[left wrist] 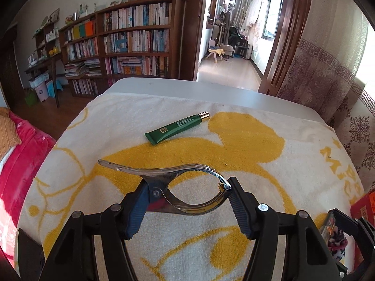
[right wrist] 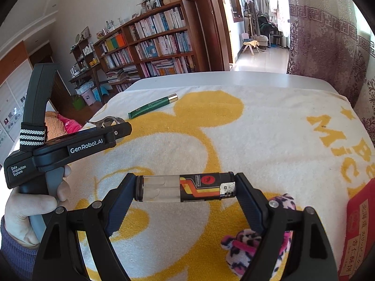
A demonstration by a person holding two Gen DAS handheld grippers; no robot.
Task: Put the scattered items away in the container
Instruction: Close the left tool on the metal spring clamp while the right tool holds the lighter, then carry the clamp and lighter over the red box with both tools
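Crosswise — lighter (right wrist: pixel 186 188) between jaws

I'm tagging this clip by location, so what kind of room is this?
Most likely a home living room or study: a long bookshelf packed with books, patterned curtains, and a towel-covered table opening onto a room with hanging clothes.

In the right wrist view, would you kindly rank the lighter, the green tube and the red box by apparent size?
1. Lighter, held close to the camera, which inflates it.
2. Red box, cut by the frame edge, so its rank is unsure.
3. Green tube, farthest away.
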